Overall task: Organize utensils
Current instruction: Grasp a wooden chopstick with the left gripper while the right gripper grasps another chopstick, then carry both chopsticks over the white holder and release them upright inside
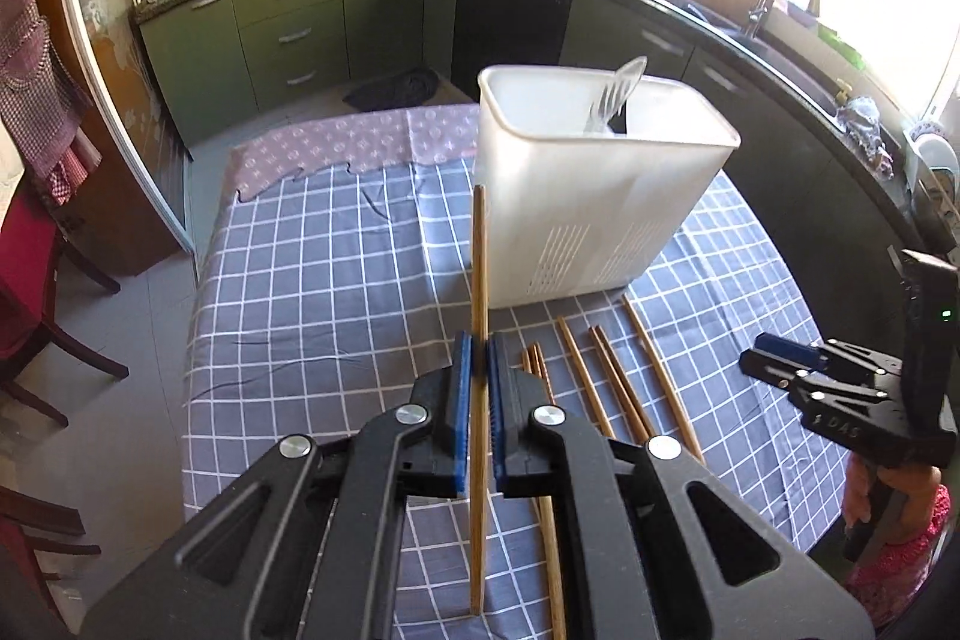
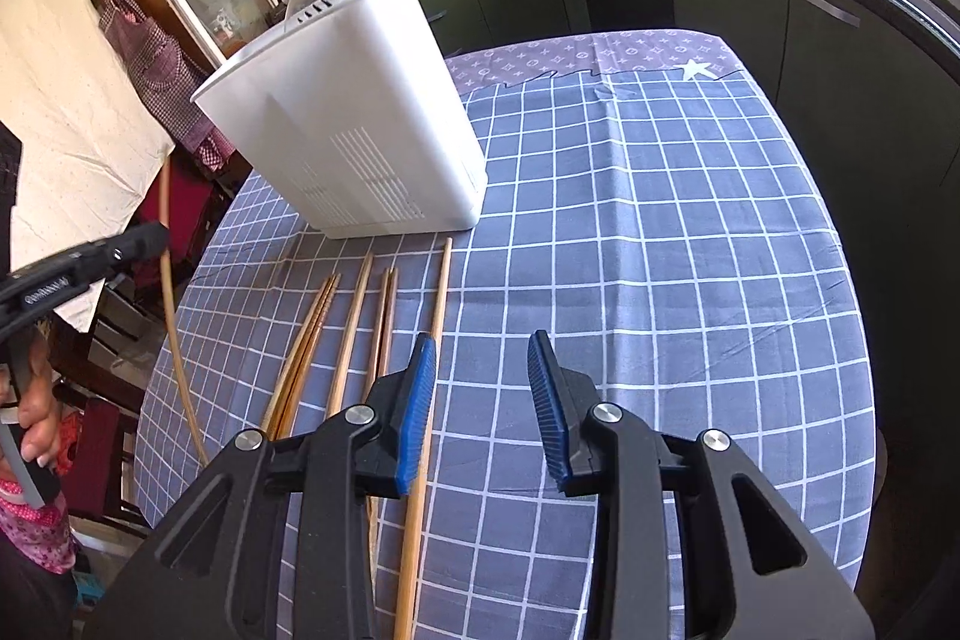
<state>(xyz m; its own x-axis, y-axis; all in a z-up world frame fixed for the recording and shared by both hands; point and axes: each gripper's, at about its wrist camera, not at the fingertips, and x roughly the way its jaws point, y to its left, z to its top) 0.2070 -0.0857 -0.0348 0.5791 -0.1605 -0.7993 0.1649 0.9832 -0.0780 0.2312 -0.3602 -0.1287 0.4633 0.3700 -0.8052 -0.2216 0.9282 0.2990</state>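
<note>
My left fingers (image 1: pixel 478 388) clamp one plain wooden chopstick (image 1: pixel 478 280) upright above the worktop (image 1: pixel 312 280), right fingers (image 2: pixel 480 376) released over loose chopsticks (image 2: pixel 360 316) before the white holder (image 2: pixel 354 124), checked cloth open rightward.

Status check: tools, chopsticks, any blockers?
Left tool clamped on one chopstick. Right tool open, empty. Loose chopsticks before white holder. No blockers.

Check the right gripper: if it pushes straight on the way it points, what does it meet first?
Most likely the checked tablecloth. The right gripper is open with nothing between its fingers, angled down at bare cloth. The nearest chopstick lies just off its left finger; the white utensil holder sits further left. Depth is uncertain.
</note>
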